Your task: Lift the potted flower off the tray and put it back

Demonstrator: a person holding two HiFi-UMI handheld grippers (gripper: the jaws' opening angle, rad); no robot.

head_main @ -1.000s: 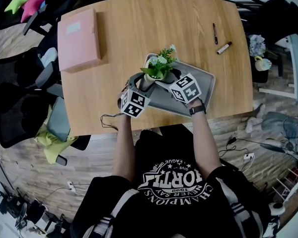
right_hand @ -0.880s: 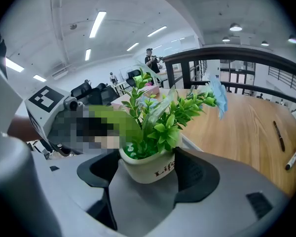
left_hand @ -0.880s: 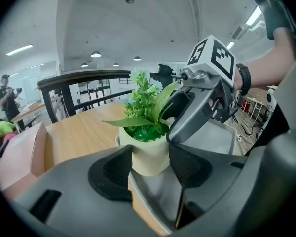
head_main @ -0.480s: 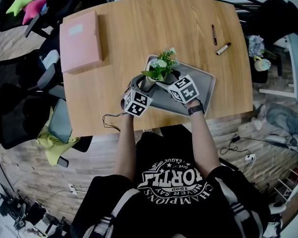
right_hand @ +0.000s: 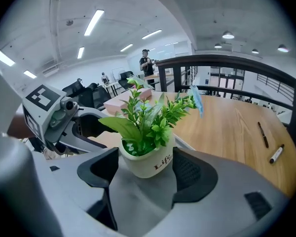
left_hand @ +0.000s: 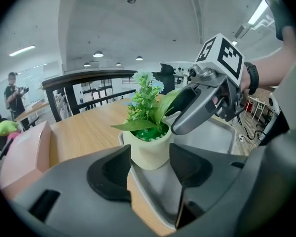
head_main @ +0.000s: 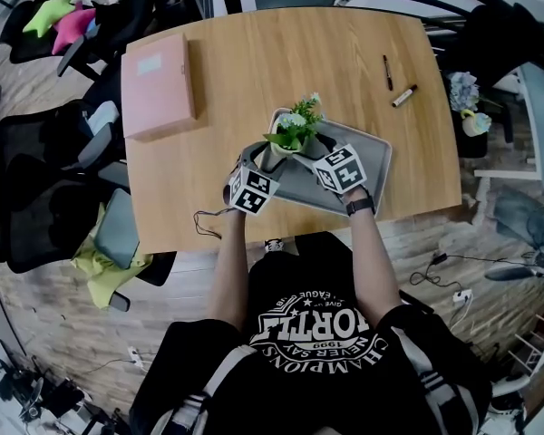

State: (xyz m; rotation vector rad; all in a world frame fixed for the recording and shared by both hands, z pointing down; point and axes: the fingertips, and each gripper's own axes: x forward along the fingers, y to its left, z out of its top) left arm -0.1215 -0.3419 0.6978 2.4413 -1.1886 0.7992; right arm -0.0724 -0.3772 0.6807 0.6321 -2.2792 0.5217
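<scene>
Head view: high above counter (head_main: 254, 62), steeply down, whole top in frame. Left gripper view, right gripper view: low, close, facing each other across potted flower (left_hand: 148, 152); all three share it.

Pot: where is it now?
Head view: the pot is mid-table, at the tray's left end, gripped on both sides by the left gripper and right gripper.

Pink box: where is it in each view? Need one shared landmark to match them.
Head view: pink box in the upper left, lying flat.
Left gripper view: at the left edge, large and close.
Right gripper view: small, in the background, just left of the flower pot.
Shared landmark: the flower pot, near the centre in all three.
</scene>
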